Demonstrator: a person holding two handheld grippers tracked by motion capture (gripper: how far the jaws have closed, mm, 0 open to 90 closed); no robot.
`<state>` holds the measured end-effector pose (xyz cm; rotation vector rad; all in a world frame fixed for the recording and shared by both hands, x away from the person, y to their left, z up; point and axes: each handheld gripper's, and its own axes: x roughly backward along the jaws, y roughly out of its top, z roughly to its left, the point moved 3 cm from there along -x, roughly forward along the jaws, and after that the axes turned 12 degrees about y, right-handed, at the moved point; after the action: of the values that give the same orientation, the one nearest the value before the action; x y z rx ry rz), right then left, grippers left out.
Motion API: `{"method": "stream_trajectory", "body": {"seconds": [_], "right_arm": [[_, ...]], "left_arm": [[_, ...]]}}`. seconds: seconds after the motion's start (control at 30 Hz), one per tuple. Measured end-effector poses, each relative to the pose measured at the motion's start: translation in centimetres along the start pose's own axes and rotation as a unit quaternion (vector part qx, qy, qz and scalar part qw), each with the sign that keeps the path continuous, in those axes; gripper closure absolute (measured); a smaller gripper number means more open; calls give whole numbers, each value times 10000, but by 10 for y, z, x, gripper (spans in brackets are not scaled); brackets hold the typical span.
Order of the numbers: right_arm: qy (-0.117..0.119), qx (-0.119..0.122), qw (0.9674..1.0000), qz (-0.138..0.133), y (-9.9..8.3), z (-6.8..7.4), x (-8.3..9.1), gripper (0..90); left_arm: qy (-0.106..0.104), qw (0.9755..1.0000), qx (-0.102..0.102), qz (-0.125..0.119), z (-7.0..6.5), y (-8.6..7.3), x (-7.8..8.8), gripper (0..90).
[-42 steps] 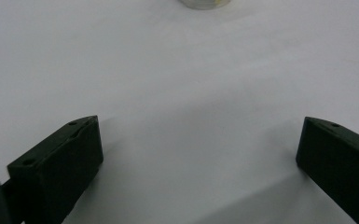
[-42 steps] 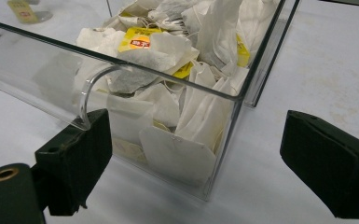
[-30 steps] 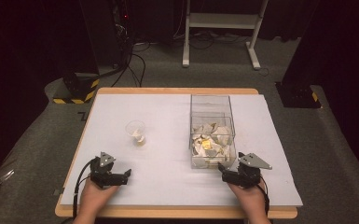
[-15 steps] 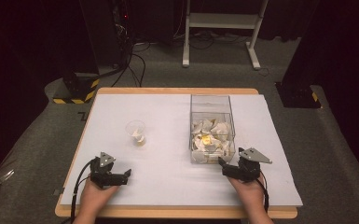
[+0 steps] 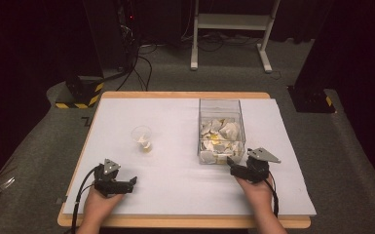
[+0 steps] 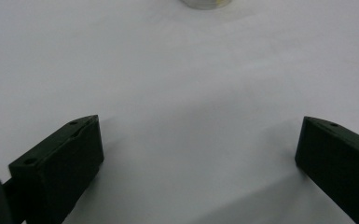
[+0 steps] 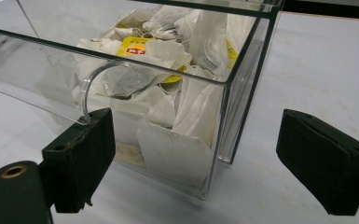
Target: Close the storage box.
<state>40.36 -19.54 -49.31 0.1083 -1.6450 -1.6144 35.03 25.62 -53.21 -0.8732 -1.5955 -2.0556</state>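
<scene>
The right gripper (image 5: 232, 162) is held at the near corner of the clear box (image 5: 221, 113) of tea bags (image 7: 168, 56), fingers spread wide and empty. The left gripper (image 5: 132, 181) is rested on the white tabletop (image 5: 175, 185), fingers apart, below the small cup (image 5: 141, 136).

Both hands rest low at the near edge, the left gripper (image 5: 132, 182) and the right gripper (image 5: 232, 164) each with jaws spread wide, holding nothing.
</scene>
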Motion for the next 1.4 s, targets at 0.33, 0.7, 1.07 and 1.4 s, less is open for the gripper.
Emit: {"method": "stream_trajectory", "body": {"seconds": [0.33,0.7,1.07,1.4], "right_arm": [[-110,-124,9999,-21,11,-9,-18,139],[-265,-286,9992,22,16,-20,-29,150],[-367,-407,9985,-21,20,-28,-40,141],[-297,-283,9992,22,22,-21,-43,180]], "left_arm": [[3,10000,-3,-5,0,0,0,13],[1,10000,1,-4,0,0,0,13],[21,10000,11,-4,0,0,1,16],[51,10000,33,-22,-1,-1,1,21]]}}
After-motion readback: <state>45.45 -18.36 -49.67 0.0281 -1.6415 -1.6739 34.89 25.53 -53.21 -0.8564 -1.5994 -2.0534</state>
